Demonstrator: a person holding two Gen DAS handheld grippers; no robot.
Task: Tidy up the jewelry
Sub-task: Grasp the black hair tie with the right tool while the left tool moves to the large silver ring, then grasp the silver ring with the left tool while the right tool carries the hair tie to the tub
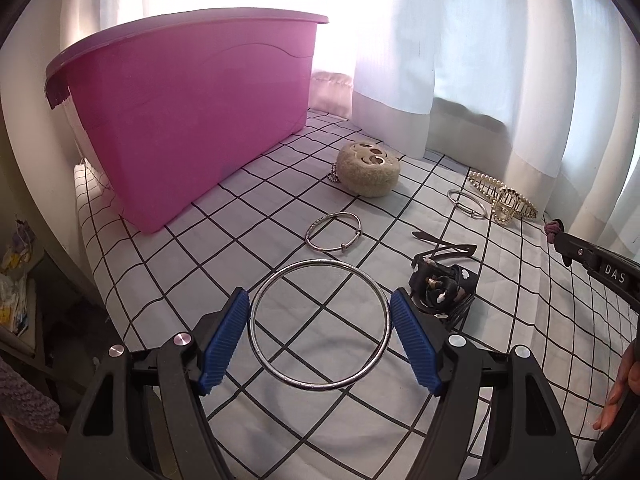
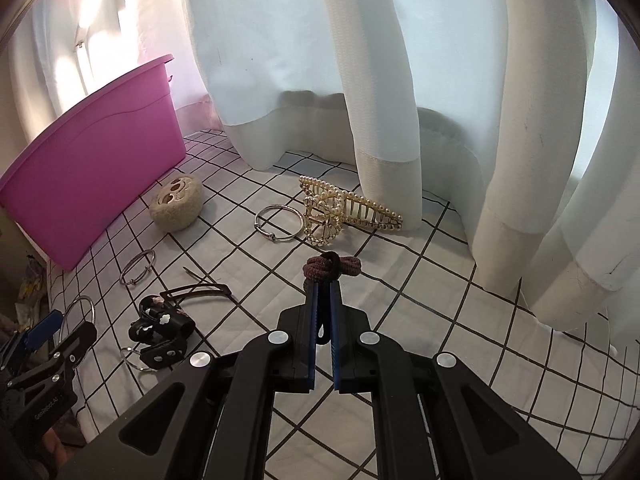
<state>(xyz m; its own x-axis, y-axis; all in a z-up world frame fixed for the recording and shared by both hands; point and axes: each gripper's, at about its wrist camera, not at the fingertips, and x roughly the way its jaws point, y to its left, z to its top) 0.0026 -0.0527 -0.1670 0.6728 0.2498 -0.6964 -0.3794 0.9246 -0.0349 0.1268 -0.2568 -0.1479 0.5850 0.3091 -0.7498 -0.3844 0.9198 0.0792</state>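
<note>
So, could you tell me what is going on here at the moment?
A person is sorting jewelry on a checked cloth with two handheld grippers. The left gripper is open around a large silver bangle that lies flat. The right gripper is shut on a brown hair tie. Two smaller bangles, a pearl hair claw and a black charm piece lie loose beside a pink bin.

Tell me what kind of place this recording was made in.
Probably a bedroom at home: the work surface is a soft grid-patterned sheet like a bed's, white curtains hang right behind it, and a pink plastic tub sits on it beside scattered bangles and hair clips.
</note>
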